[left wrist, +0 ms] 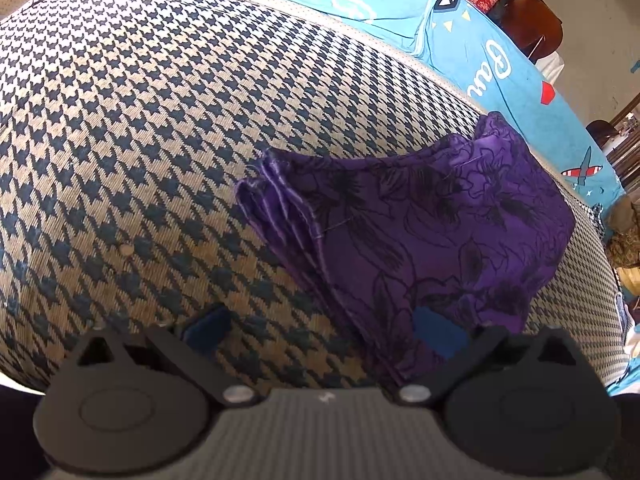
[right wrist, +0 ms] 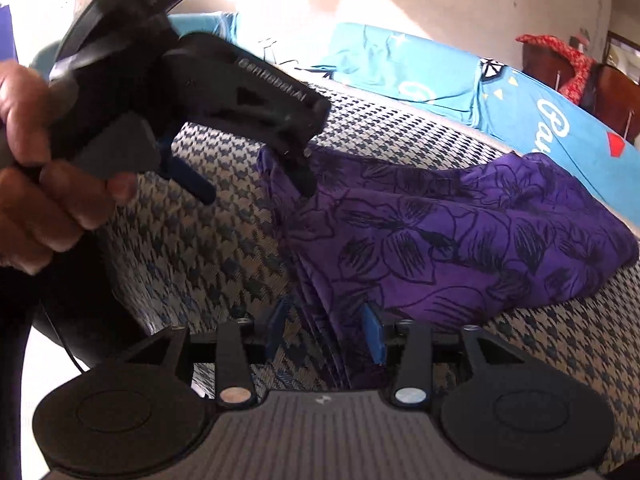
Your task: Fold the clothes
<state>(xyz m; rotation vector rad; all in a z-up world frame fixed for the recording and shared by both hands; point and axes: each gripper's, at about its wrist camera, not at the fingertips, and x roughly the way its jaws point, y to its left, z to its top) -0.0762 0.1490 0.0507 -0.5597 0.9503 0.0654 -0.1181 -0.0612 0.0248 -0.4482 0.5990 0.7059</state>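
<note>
Surface, left wrist view: houndstooth cover (left wrist: 140,128), navy on tan, fills most of the picture; light blue printed sheet (left wrist: 400,4) runs along its far edge and down the right side; dark wooden furniture with a red patterned cloth sits far right, too small to make out further
Garment, left wrist view: purple floral cloth (left wrist: 420,232) lies folded on the houndstooth cover, right of centre; its stacked edges fan out at the left corner; its near corner reaches down to the gripper
Left gripper: left gripper (left wrist: 324,330) has its blue pads set wide apart; left pad over bare houndstooth; right pad (left wrist: 440,336) over the near corner of the purple cloth; nothing pinched between them
Surface, right wrist view: same houndstooth cover (right wrist: 200,240); blue sheet (right wrist: 440,76) at the far side; sunlit pale wall beyond; red cloth on dark furniture far right
Garment, right wrist view: purple floral cloth (right wrist: 460,232) spreads from centre to right; its layered folded edge runs toward the camera
Right gripper: right gripper (right wrist: 326,328) stands partly open, jaws narrow; the layered edge passes between the blue pads (right wrist: 372,332) with a gap on the left side; whether the right pad touches the fabric I cannot tell
Left hand: person's hand (right wrist: 44,184) at upper left grips the black handle of the left gripper (right wrist: 256,184); its tip sits at the cloth's far left corner
</note>
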